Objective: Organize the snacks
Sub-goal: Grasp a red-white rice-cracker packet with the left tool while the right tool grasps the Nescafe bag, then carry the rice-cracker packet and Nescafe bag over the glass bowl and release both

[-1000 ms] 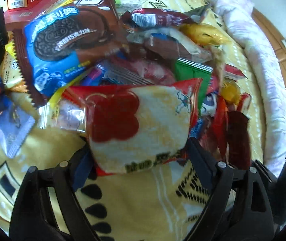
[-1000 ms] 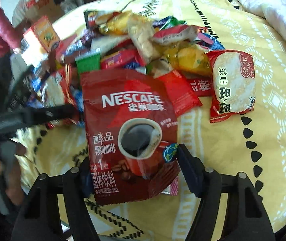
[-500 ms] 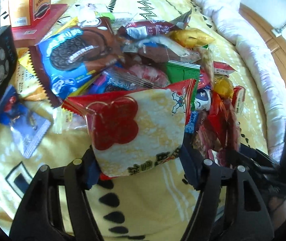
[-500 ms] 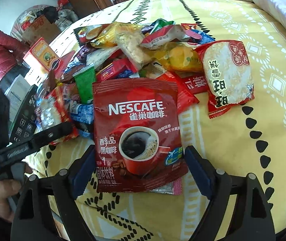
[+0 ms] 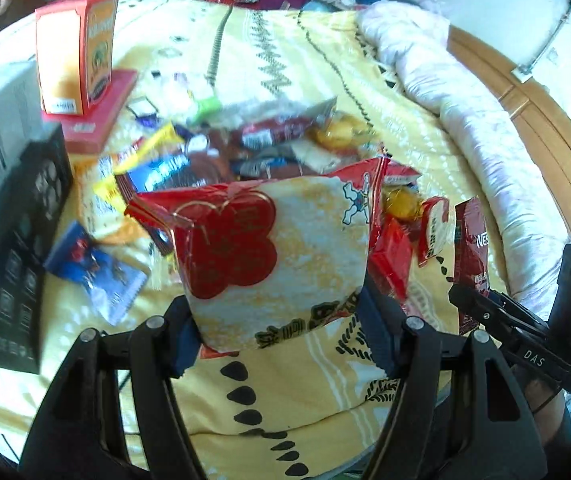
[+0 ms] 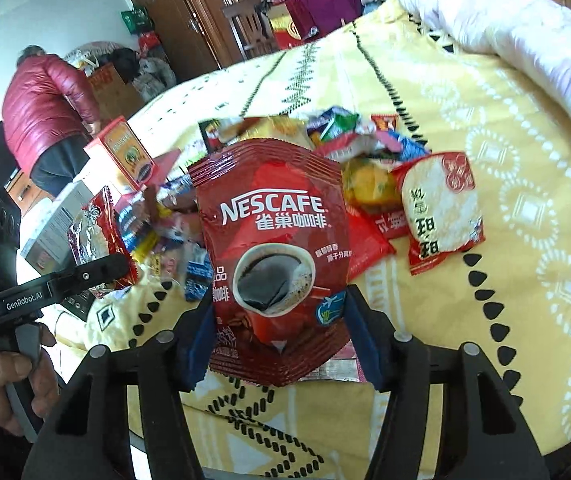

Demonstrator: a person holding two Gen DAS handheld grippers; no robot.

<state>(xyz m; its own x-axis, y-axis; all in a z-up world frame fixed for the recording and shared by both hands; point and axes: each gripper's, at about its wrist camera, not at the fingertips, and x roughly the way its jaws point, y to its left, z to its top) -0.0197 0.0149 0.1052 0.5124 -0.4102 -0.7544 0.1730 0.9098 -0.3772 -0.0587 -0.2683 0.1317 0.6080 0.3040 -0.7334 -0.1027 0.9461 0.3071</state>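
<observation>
My left gripper [image 5: 281,330] is shut on a red and white rice cracker bag [image 5: 273,256] and holds it up above the yellow blanket [image 5: 285,392]. My right gripper [image 6: 279,346] is shut on a dark red Nescafe coffee packet [image 6: 275,264], also lifted off the bed. A pile of mixed snack packets [image 5: 245,156] lies on the bed beyond both; it also shows in the right wrist view [image 6: 349,140]. The right gripper appears in the left wrist view [image 5: 497,312], and the left gripper in the right wrist view [image 6: 97,272].
An orange box [image 5: 77,52] stands on a red box [image 5: 97,112] at the far left, beside a black box [image 5: 25,248]. A second rice cracker bag [image 6: 439,208] lies right of the pile. A rolled white quilt [image 5: 485,128] lines the right. A person in a red jacket [image 6: 49,112] stands beyond the bed.
Both grippers have risen and pulled back from the pile, each carrying its packet higher above the blanket. More of the room shows behind the bed.
</observation>
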